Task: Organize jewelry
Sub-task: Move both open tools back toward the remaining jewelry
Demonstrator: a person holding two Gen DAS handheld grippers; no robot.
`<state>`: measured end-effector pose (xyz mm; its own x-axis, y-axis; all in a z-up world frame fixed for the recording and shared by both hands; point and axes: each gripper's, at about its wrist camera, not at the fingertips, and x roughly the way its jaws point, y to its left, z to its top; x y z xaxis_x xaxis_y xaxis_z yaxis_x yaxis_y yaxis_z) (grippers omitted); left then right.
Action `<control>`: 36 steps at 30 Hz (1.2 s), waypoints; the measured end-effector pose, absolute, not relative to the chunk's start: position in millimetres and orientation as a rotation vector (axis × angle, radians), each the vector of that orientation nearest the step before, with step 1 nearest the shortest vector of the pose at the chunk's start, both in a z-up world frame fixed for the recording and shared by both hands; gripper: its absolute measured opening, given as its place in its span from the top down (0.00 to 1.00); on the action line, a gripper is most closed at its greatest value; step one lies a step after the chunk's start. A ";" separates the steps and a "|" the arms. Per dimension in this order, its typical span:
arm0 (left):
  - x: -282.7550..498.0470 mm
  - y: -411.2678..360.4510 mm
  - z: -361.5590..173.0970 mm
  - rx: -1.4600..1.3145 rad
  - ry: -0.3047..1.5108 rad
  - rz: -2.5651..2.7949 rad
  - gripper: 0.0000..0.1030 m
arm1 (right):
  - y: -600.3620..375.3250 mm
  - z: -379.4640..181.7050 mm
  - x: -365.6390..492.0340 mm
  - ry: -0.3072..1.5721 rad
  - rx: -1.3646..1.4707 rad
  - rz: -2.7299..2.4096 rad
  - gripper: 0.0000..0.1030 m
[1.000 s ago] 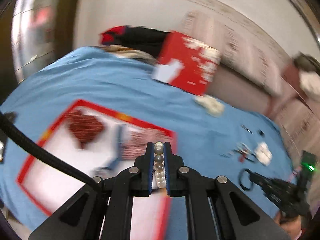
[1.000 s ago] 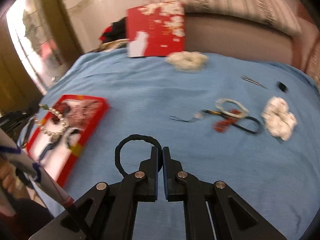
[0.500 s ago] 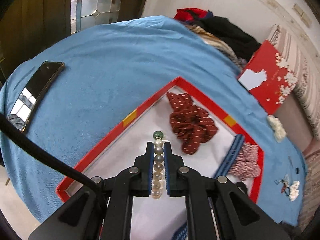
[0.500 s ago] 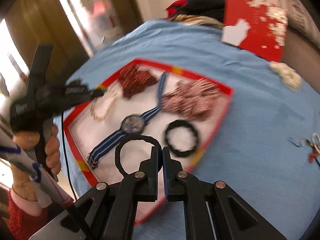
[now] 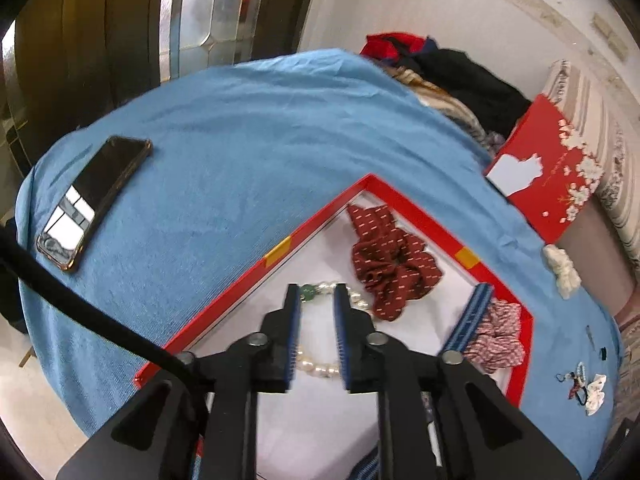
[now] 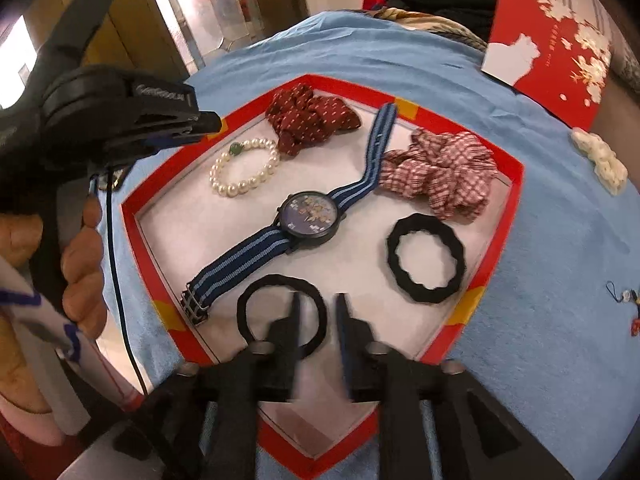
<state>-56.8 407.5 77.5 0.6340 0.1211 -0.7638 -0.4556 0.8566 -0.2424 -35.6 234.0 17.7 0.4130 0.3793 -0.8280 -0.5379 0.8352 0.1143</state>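
your left gripper [image 5: 316, 300] has its fingers spread apart with nothing held between them. the pearl bracelet [image 5: 320, 362] lies on the white floor of the red-rimmed tray [image 5: 420, 210] directly beneath and between your left fingers, its green bead [image 5: 307, 290] just inside the left fingertip; from the right wrist view the same pearl bracelet [image 6: 245, 168] lies flat as a closed loop, just beside the dark red scrunchie [image 6: 312, 116]. ahead and to the right of your left fingers the dark red scrunchie [image 5: 390, 264] rests near the tray's far corner. your right gripper [image 6: 318, 304] also has its fingers parted and grips nothing. a black hair tie [image 6: 280, 312] lies on the tray floor at your right gripper's left finger, which overlaps the ring; whether they touch cannot be told. a second, wavy black hair tie [image 6: 426, 258] lies ahead and to the right of the right fingers, apart from the first. the blue striped watch [image 6: 310, 216] lies diagonally ahead of the right fingers, between the bracelet and the red checked scrunchie [image 6: 440, 172]. outside the tray, a phone [image 5: 94, 200] lies on the blue cloth [image 5: 240, 140] well to the left of your left fingers, and a red card box [image 5: 548, 184] stands far ahead to the right.
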 end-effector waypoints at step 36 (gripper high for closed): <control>-71.6 92.2 65.4 -0.110 0.954 -0.246 0.50 | -131.2 44.8 -5.4 0.895 0.115 -0.032 0.64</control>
<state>-71.6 92.2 65.4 0.5532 -0.2559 -0.7928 0.1590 0.9666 -0.2010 -5.4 -131.2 44.8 0.6257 0.0205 -0.7798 0.0760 0.9933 0.0871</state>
